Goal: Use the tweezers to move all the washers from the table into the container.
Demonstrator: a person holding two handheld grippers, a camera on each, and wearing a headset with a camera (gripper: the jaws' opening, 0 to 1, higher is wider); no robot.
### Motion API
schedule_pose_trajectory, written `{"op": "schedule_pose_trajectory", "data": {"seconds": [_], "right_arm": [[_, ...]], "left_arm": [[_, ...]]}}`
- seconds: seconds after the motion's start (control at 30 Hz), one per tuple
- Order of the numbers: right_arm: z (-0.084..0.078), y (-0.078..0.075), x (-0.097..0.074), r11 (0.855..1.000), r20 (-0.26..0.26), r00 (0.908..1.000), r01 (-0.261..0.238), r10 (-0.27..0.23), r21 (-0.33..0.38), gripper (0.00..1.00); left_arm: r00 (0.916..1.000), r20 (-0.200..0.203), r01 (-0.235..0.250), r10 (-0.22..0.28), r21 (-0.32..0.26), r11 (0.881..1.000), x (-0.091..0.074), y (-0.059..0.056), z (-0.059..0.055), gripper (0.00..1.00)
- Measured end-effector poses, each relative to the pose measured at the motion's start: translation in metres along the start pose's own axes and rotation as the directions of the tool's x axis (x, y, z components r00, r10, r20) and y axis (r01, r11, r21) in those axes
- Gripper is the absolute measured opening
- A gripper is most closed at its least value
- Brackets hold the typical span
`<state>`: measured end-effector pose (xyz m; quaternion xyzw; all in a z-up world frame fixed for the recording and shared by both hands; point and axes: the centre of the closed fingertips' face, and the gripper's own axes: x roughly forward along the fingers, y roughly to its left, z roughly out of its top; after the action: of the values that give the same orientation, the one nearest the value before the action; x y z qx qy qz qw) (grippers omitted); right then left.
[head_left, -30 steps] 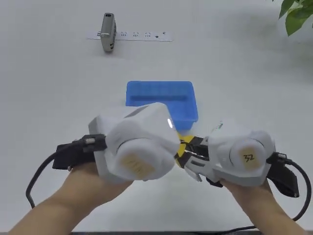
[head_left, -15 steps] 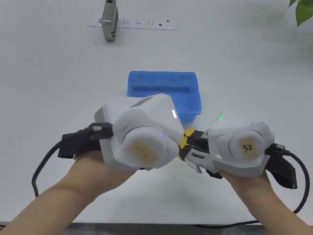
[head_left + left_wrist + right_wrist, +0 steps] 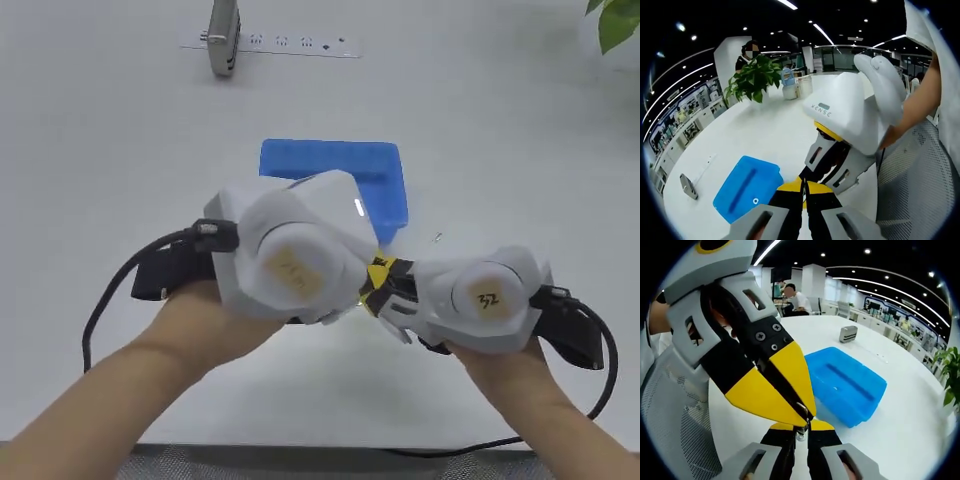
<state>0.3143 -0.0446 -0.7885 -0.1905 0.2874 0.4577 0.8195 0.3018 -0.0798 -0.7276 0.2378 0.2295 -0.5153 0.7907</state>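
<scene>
A plain white table [image 3: 520, 140] runs from the near edge to the far side. At its far left a grey adapter [image 3: 222, 30] stands plugged into a white power strip [image 3: 290, 44] that lies flat. Near left, a black cable [image 3: 110, 300] loops across the surface from the gripper held in that hand.

The left gripper [image 3: 804, 194] has its yellow-tipped jaws pressed together, with just a dark seam between them. The blue container [image 3: 340, 175] sits mid-table, just beyond both grippers. In the left gripper view a small pale ring [image 3: 755, 201] lies at one end of it, too small to name for certain.

The right gripper [image 3: 801, 430] points at the left one, tips nearly touching, and its jaws are also drawn together. A small grey metal piece [image 3: 801, 434] sits where the tips meet. I cannot tell which gripper holds it or whether it belongs to the tweezers.

Right of the container a tiny speck [image 3: 437, 237] rests on the table, too small to identify. Green plant leaves [image 3: 615, 22] hang in at the far right corner.

Beyond the table is an open-plan office with a dark ceiling and long light strips [image 3: 890, 282], a white column [image 3: 732, 55] and rows of desks. Grey mesh [image 3: 300, 465] borders the table's near edge.
</scene>
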Motion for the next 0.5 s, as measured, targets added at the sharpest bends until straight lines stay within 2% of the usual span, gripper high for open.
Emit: {"op": "schedule_pose_trajectory", "data": {"seconds": [0.2,0.5], "right_arm": [[0.003,0.000,-0.007,1.000,-0.012,0.9998,0.015,-0.016,-0.023,0.04],[0.028,-0.009,-0.021,0.994,0.013,0.9985,0.053,-0.053,-0.092,0.04]], "left_arm": [[0.9999,0.013,-0.002,0.003,-0.004,1.000,-0.006,-0.002,0.005,0.00],[0.9981,0.047,-0.041,0.039,0.040,0.998,-0.022,0.006,0.027,0.00]]}}
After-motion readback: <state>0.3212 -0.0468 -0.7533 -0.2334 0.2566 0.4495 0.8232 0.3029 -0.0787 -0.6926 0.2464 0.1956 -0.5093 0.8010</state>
